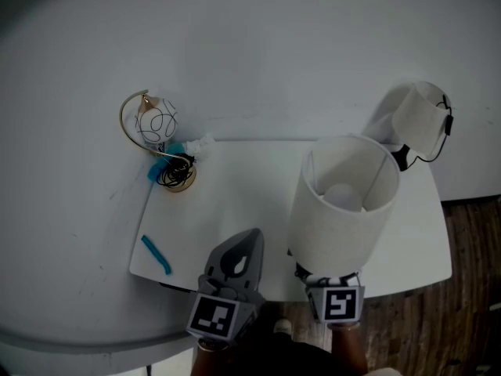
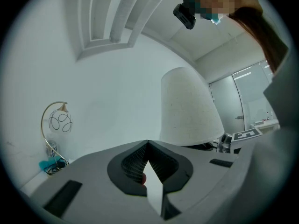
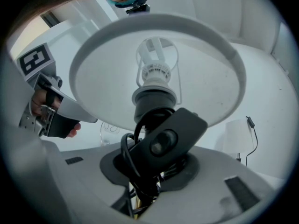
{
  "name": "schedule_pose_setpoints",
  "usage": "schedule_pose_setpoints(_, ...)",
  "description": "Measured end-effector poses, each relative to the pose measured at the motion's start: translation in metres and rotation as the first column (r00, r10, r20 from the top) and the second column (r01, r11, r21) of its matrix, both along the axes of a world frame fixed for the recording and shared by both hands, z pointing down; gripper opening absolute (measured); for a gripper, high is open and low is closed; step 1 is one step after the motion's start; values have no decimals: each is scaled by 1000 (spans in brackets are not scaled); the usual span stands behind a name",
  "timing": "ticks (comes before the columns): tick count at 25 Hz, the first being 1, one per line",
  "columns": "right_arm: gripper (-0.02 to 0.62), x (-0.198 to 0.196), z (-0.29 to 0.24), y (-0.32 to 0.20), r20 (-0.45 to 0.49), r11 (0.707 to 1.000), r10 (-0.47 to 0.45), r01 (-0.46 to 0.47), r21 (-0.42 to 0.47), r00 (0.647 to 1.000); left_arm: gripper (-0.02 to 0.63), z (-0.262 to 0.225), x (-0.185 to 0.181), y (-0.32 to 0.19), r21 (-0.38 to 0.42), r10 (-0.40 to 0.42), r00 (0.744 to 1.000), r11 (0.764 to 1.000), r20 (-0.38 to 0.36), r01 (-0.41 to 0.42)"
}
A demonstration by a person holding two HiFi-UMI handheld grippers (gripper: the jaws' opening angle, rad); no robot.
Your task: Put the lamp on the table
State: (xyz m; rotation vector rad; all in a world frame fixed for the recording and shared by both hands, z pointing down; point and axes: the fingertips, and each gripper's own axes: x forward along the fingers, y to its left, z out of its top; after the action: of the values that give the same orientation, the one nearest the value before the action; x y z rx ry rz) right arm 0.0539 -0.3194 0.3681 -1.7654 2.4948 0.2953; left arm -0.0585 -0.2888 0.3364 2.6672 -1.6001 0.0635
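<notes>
One lamp (image 1: 333, 225) upright (shade topmost), right tool (image 1: 321, 275) gripping it; left tool (image 1: 246, 243) closed.

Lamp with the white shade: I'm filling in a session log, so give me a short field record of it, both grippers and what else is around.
held lamp: white-shaded table lamp, upright, over the right part of the small white table; base hidden
right gripper: shut on the lamp's stem below the shade, black cord and switch bundled there
left gripper: shut, empty, beside the lamp
also there: gold arc lamp at the table's far left corner; second white-shaded lamp behind; blue strip near left
</notes>
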Motion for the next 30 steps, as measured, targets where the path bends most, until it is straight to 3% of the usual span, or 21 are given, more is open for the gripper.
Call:
schedule_pose_setpoints(11,114,6,11,-9,7,1000,-2,2,2,1000,0,1,6,-1,-4,-1,1000,1000,2,1)
schedule_pose_setpoints(30,114,17,34,-23,0,1000,8,-8,-4,1000,0,8,38,-1,-19,80,997,997,22,-79)
